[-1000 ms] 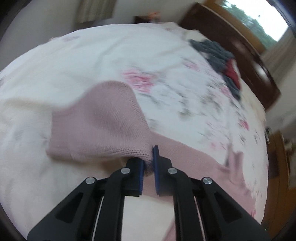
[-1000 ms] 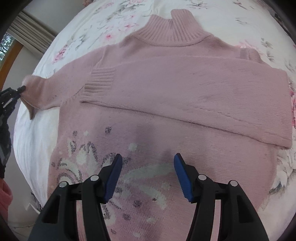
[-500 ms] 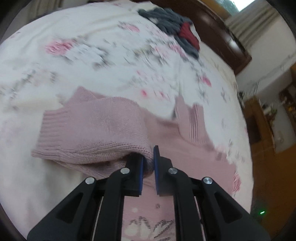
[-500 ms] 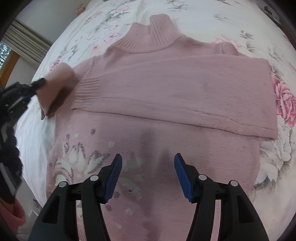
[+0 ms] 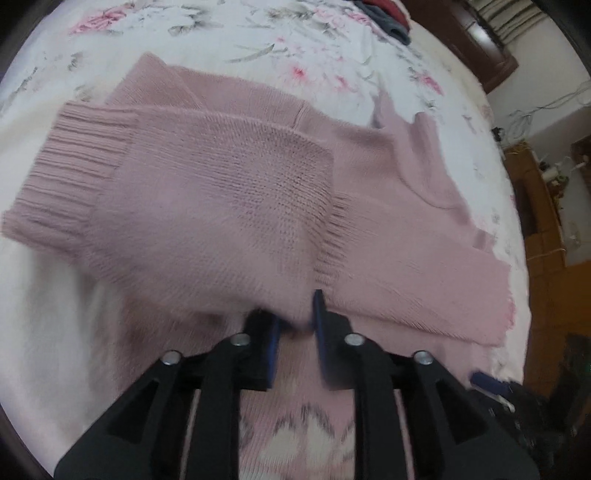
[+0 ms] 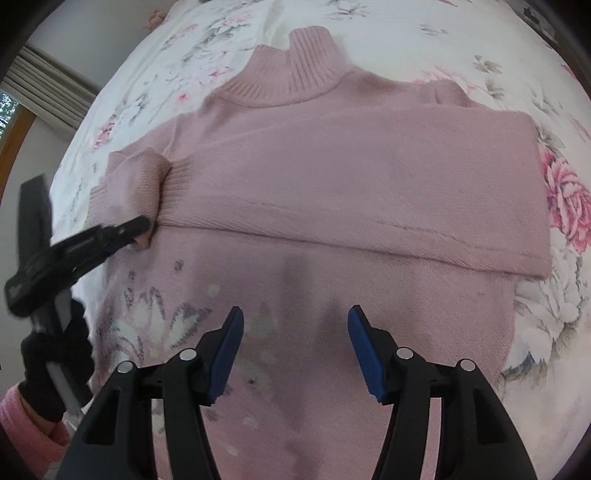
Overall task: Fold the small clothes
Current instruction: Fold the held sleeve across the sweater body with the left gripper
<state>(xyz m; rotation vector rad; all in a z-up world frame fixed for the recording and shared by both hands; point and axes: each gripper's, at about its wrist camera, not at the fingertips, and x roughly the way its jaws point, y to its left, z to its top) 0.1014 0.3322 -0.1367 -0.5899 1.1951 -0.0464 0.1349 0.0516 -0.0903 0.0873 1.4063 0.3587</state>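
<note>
A pink knit sweater [image 6: 332, 166] lies face up on the bed, its high collar at the far side. One sleeve [image 6: 369, 192] is folded flat across the chest. My left gripper [image 5: 295, 321] is shut on the other sleeve [image 5: 207, 206] and holds it doubled over the sweater's left edge, ribbed cuff out to the left. In the right wrist view the left gripper [image 6: 125, 229] comes in from the left with that sleeve [image 6: 136, 181] bunched at its tip. My right gripper [image 6: 295, 332] hangs open over the patterned lower front, holding nothing.
A white bedspread with pink flowers [image 6: 565, 184] covers the bed. A heap of grey and red clothes [image 5: 388, 18] lies by the dark wooden headboard [image 5: 480, 40]. Wooden furniture [image 5: 543, 221] stands beyond the bed. A gloved hand [image 6: 55, 362] holds the left gripper.
My left gripper has carried the sleeve inward from off the sweater's side onto its body, and its fingers look slightly further apart. The right gripper has stayed open, shifting only slightly.
</note>
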